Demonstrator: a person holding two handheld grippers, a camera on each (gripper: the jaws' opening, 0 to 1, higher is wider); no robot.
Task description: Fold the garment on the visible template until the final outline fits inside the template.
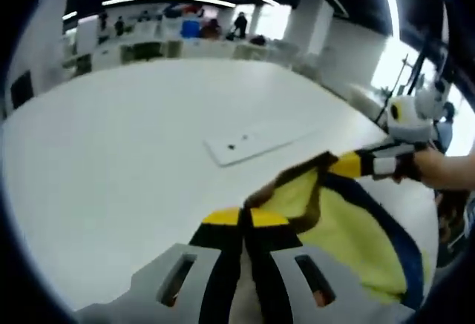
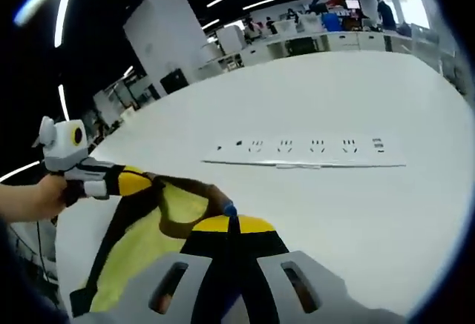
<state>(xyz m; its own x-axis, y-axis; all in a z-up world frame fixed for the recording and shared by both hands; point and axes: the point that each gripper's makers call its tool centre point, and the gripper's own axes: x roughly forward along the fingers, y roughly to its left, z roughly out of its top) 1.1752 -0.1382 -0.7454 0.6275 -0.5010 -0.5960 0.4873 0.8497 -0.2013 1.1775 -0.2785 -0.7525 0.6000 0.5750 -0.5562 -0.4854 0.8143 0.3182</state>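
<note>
The left hand-held gripper (image 1: 245, 219) has its yellow-tipped jaws pressed together on an edge of the garment (image 1: 338, 227), a yellow cloth with dark blue and brown trim. The right hand-held gripper (image 2: 230, 226) is likewise clenched on another stretch of the same edge. Each tool appears in the other's view, held by a person's hand (image 2: 33, 196), so the two hands sit apart with the cloth stretched between them, lifted above the white tabletop (image 1: 133, 139).

The main risk, as I judge it: the pinches look shallow (only a thin edge sits between the jaws), so a tug from either side could pull the cloth free and let it drop in a heap. Uneven pulling could also skew the fold.

Both hand-held grippers point forward and slightly downward across the tabletop. Further out lies a long, flat white panel (image 2: 312, 157) with small dark marks; whether that is the template I cannot tell. Beyond are desks and distant people.
</note>
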